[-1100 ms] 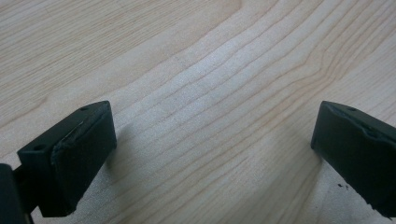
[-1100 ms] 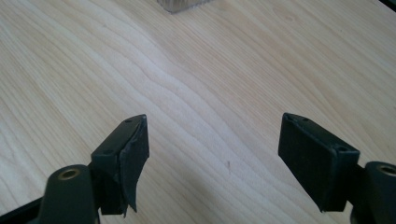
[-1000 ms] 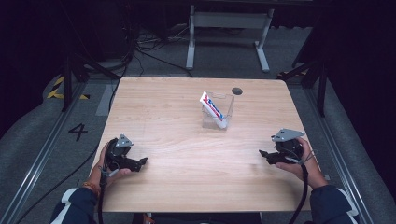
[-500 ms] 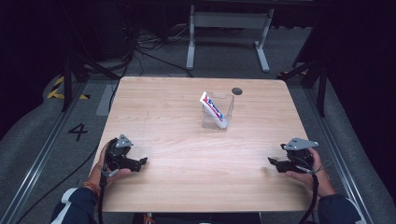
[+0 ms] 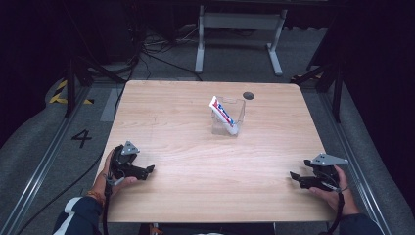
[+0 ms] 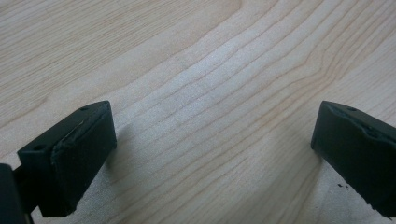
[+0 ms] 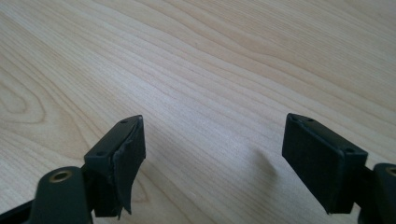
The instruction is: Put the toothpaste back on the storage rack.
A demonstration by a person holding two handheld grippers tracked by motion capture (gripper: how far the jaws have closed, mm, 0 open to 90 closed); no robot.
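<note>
A clear plastic holder (image 5: 234,116) stands on the far middle of the wooden table (image 5: 195,147). A white toothpaste tube (image 5: 222,113) with red and blue print leans inside it. My left gripper (image 5: 149,170) rests near the front left edge, held by a hand, and points right. In the left gripper view its jaws (image 6: 212,121) stand wide apart over bare wood. My right gripper (image 5: 293,176) sits low near the front right corner and points left. The right gripper view shows my right gripper (image 7: 215,130) with its jaws apart and only wood grain between them.
A small dark round hole (image 5: 248,95) marks the table's far edge right of the holder. Behind the table stands a grey metal frame (image 5: 235,29), with cables on the floor. A floor mark "4" (image 5: 81,138) and a rail lie to the left.
The right hand has moved toward the front right corner of the table and sunk lower. The left hand, the holder and the tube have stayed put.
</note>
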